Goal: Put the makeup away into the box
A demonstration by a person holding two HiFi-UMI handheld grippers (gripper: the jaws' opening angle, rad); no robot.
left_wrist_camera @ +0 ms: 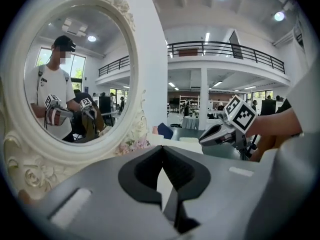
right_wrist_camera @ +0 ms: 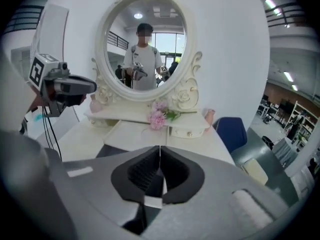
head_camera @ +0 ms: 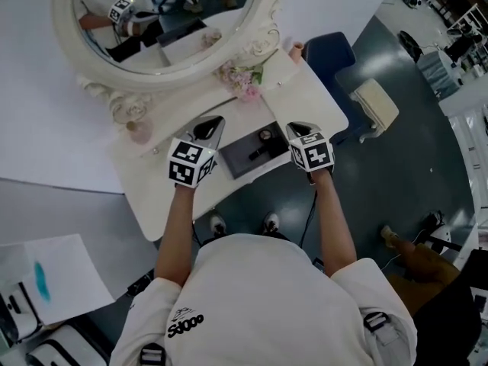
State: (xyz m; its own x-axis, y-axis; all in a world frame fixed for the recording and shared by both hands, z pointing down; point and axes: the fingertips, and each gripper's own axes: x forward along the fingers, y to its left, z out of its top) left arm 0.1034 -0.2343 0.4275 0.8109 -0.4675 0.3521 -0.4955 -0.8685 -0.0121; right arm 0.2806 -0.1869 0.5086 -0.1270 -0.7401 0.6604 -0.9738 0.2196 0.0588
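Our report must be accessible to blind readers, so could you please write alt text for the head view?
Seen from above, a person in a white shirt holds the left hand-held gripper and the right hand-held gripper above a white dressing table, either side of a dark box. An oval mirror and pink flowers stand behind it.

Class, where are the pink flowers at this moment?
In the head view, the pink flowers sit at the lower right base of the oval mirror, beyond the dark tray.
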